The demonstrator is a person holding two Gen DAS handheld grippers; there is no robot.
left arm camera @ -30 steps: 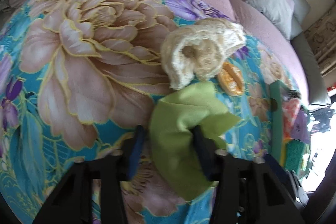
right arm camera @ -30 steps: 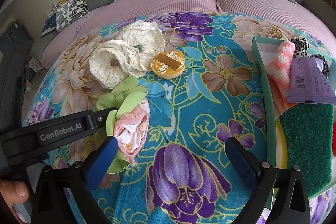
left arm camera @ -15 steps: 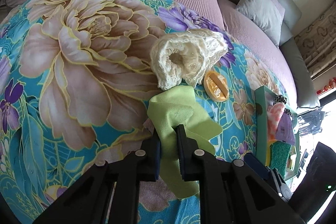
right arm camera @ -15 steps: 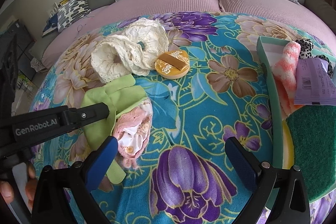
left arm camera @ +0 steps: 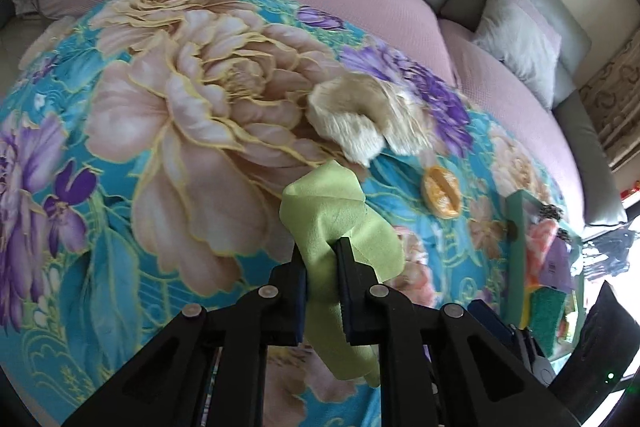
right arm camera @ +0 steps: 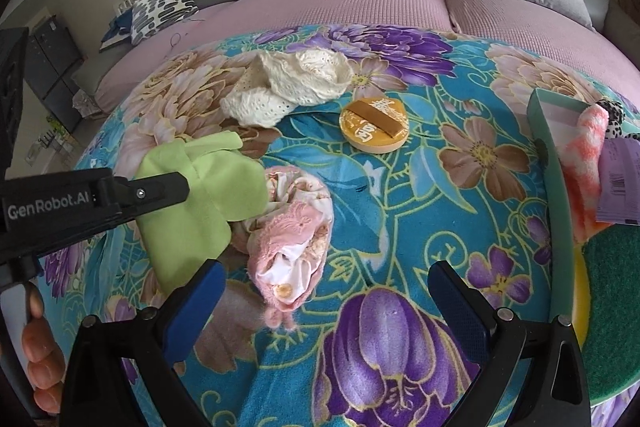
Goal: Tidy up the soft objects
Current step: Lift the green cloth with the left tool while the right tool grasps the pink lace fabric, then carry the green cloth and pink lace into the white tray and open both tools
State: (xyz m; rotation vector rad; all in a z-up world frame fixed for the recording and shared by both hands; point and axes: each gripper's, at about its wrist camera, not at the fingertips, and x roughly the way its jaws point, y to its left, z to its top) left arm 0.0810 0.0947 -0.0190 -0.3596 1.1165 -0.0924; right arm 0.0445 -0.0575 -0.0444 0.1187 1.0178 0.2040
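The left gripper [left arm camera: 322,259] is clamped tight on the green cloth [left arm camera: 340,219], bunched up between its pads. The right gripper [right arm camera: 324,291] sits wide apart and empty, pink fabric bundle [right arm camera: 292,239] just ahead of its fingers.

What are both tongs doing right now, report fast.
Left tongs: closed on the green cloth.
Right tongs: open, holding nothing.
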